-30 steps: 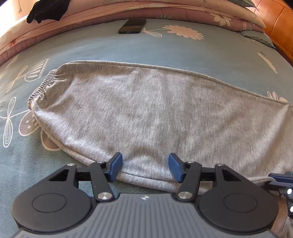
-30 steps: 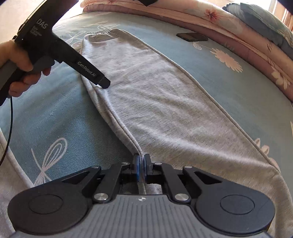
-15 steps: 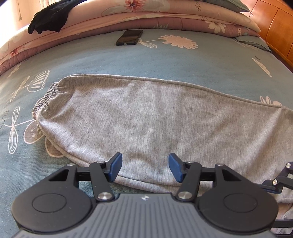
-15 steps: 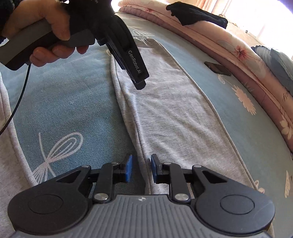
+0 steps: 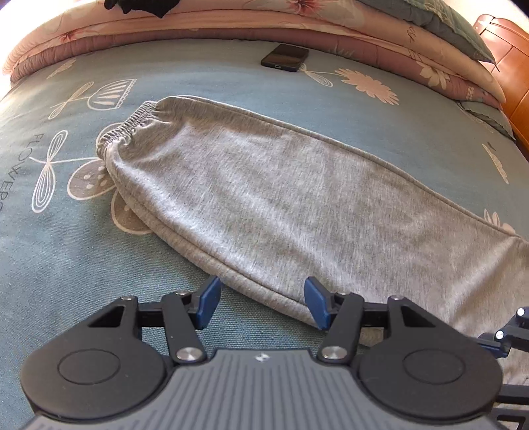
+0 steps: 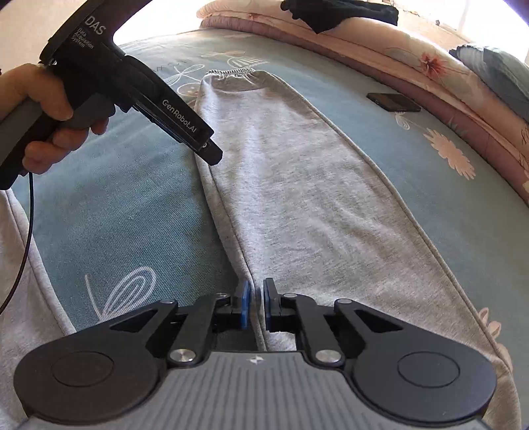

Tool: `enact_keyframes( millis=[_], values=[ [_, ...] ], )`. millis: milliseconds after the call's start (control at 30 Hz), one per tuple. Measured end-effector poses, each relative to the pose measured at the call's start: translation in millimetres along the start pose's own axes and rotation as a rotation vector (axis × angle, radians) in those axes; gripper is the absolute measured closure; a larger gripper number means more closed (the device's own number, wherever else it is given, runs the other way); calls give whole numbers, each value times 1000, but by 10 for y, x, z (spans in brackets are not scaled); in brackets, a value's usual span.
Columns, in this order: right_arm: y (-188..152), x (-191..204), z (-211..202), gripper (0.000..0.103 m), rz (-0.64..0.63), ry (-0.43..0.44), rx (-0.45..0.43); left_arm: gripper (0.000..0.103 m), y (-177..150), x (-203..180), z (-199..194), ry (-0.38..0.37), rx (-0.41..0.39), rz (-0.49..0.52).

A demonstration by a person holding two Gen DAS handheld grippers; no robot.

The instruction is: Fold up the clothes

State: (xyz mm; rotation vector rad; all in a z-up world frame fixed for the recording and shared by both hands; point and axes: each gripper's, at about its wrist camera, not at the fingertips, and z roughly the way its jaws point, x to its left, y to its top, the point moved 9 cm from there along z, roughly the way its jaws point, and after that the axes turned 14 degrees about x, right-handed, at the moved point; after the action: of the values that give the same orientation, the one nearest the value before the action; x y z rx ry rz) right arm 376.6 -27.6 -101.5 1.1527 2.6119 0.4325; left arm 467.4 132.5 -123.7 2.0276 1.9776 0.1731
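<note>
Grey trousers [image 5: 281,198] are lying flat on the bed [image 5: 82,264], legs stacked one on the other, the elastic cuff [image 5: 132,122] pointing toward the folded quilts [image 5: 330,26] and the phone [image 5: 286,57].

The left gripper [image 5: 261,299] is hovering over the near seam with its jaws standing wide and nothing between them; the seam is passing just beyond the tips. The right gripper [image 6: 255,302] is sitting low over the same seam nearer the waist end, and its jaws are closing from a narrow gap. The cloth edge is running into that gap, but the pads are not pressing on it yet.

Risks, as I judge them:
- The right jaws may be pinching only the top layer, so a lift would peel the two legs apart and spoil the alignment.
- With the left jaws empty, lifting from one point alone would be dragging and skewing the leg.
- The soft bed gives under pressure, so a pad could be catching the sheet along with the cloth.
</note>
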Motion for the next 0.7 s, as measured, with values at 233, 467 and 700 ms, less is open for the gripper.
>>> enact_keyframes(
  millis=[233,467,700],
  values=[
    [240,165,215,67,-144,-97,-28,46,58,151,7,-19,1,-74],
    [205,162,332,90,-208,-24,86,46,71,281,8,-24,6,-99],
    [229,14,263,66,-49,-15,72,46,180,641,102,-37,-24,-318]
  ],
)
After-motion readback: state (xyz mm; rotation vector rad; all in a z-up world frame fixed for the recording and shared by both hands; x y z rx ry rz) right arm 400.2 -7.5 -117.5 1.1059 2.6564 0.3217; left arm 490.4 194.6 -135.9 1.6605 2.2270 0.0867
